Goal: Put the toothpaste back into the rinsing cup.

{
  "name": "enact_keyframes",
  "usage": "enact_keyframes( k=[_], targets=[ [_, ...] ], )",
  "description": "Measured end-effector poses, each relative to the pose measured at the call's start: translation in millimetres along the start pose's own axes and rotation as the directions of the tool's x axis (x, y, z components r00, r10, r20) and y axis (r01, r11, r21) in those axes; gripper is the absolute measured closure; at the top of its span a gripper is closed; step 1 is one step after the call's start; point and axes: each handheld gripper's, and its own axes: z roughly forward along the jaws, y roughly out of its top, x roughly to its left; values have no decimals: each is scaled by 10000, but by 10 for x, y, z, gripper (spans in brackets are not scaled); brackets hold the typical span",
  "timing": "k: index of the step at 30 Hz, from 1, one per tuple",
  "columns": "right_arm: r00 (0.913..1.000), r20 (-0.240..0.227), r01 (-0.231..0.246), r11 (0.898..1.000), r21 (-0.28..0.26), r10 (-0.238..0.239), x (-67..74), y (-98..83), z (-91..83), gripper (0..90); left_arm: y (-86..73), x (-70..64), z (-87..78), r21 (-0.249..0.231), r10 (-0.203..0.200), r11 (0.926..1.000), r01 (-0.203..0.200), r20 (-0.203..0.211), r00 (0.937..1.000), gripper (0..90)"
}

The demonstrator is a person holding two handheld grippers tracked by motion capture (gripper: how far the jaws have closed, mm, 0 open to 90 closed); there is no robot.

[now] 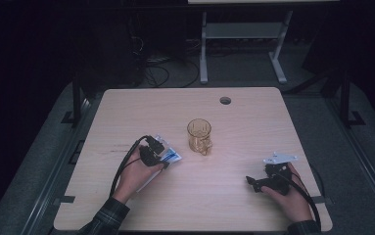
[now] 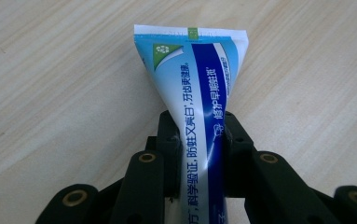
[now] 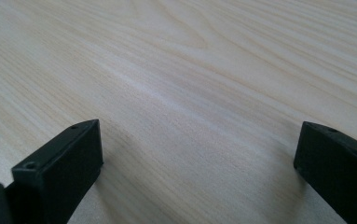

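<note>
Your left tongs [image 2: 199, 133] are clamped on the toothpaste tube [image 2: 192, 84], jaws pinching its middle, crimped flat end pointing away from you. In the high view the tube [image 1: 169, 156] lies low on the tabletop [image 1: 234, 196], left of centre, under your left hand [image 1: 138, 171]. The amber cup [image 1: 199, 135] stands upright just to its right, near but apart, handle toward you.

Right tongs [image 1: 261, 182] are spread wide with nothing between them, resting low at the right side; the right gripper view has bare wood between the jaws.

Looks like the pick-up step, likely with the cup as target. To do it well:
- Check the pinch before lifting. The tube is soft and tapers toward the crimp, so it could slide or fold.
- Lift straight up, keep the wrist level, don't drag the crimped end on the wood.
- Squeeze no harder than needed; paste may push toward the cap end, which sits under the jaws and can't be seen.
- If heading for the cup, come in from above the rim, not from the side, so you don't knock it.
- Keep your right hand parked.
</note>
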Motion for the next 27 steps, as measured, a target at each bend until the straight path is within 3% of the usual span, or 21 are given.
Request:
enact_keyframes(
  k=[12, 14, 22, 27],
  targets=[
    [10000, -7, 4, 10000, -2, -4, 0, 1, 1, 5, -69, 73, -173, -989, 45, 9951, 26, 721, 9974, 733],
    [10000, -16, 14, 10000, 0, -14, -1, 2, 2, 5, -91, 97, -227, -1311, 53, 9913, 67, 906, 9959, 734],
    [10000, -24, 27, 10000, 4, -27, -2, 4, 3, 5, -149, 154, -334, -1762, 182, 9844, 4, 1039, 9944, 736],
    [10000, -29, 49, 10000, 7, -49, -3, 7, 7, 5, -191, 209, -477, -2326, 150, 9724, 150, 1267, 9918, 736]
  ],
)
